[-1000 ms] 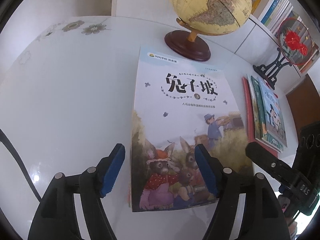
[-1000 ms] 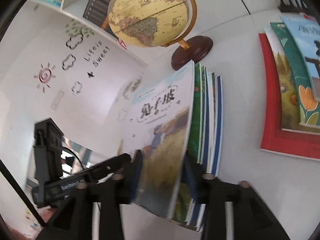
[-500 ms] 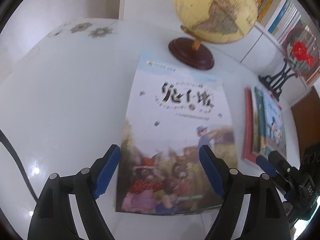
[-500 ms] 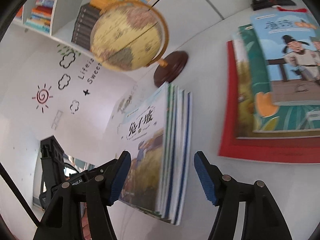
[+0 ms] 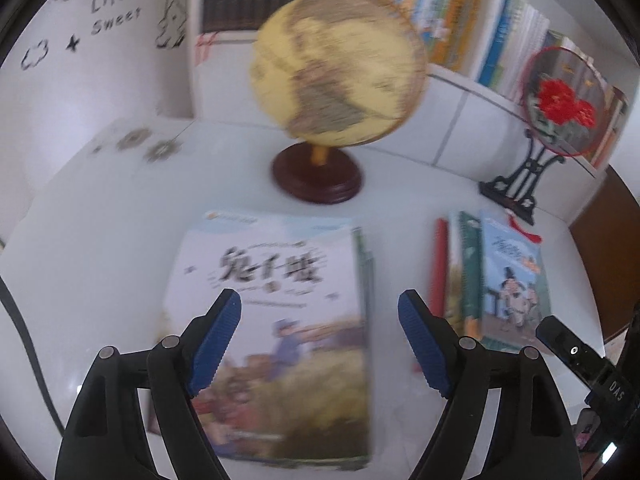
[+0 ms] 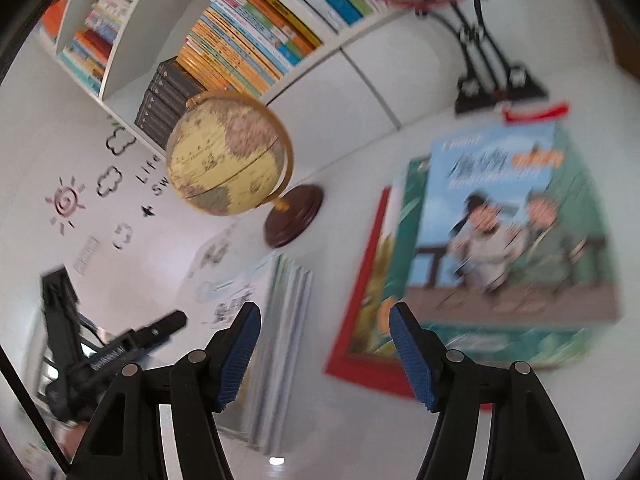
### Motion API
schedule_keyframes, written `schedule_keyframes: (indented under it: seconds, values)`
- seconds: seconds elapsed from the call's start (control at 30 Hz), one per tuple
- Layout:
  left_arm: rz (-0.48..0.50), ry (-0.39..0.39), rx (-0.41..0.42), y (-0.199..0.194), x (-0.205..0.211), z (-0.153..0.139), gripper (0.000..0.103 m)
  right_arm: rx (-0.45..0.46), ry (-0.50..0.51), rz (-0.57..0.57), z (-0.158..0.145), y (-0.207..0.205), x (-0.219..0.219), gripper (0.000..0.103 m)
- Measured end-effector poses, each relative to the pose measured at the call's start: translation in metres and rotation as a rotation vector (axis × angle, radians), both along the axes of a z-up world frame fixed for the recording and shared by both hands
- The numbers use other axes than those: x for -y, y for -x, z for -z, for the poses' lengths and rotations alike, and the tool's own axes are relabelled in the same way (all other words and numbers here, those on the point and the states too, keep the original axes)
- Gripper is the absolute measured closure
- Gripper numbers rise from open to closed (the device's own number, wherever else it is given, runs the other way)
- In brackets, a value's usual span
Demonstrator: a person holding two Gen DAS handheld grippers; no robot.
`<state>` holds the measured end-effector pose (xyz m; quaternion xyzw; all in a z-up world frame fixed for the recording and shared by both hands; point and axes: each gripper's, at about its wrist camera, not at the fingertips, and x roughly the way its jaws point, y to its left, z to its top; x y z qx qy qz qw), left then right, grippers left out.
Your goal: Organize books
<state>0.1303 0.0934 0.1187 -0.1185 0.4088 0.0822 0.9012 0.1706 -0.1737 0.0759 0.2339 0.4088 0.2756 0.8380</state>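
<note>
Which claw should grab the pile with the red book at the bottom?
The right claw, probably. It is open and empty, with the red-bottomed pile just ahead. The left claw hangs over the rabbit book pile.

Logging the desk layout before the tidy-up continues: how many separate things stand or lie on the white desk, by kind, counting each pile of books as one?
Book piles: 2, the rabbit-cover pile and the red-bottomed pile
Globe: 1
Round fan on black stand: 1
Total: 4

You are seeing bright, even daylight in both views. Motion blur is smearing the globe (image 5: 338, 76) and the book covers. The fisheye lens is bending the edges, and a small glare spot is shining on the white tabletop (image 6: 277, 460).
</note>
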Motion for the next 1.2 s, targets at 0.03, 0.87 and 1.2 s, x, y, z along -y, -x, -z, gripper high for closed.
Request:
schedule_keyframes:
  seconds: [0.03,0.87,1.2]
  values:
    - [0.013,-0.005,0.012,-0.003,0.009,-0.002,0.023,0.018,0.030,-0.002,-0.004,-0.001,0.005,0.038]
    - [0.275,-0.153,0.313,-0.041,0.155,-0.047,0.023,0.493,0.462,0.143,-0.087,0.009,0.076,0.013]
    - [0.367,-0.012,0.169,-0.084,0.179,0.003,0.023,0.214,0.179,0.250,-0.030,-0.014,0.146,0.012]
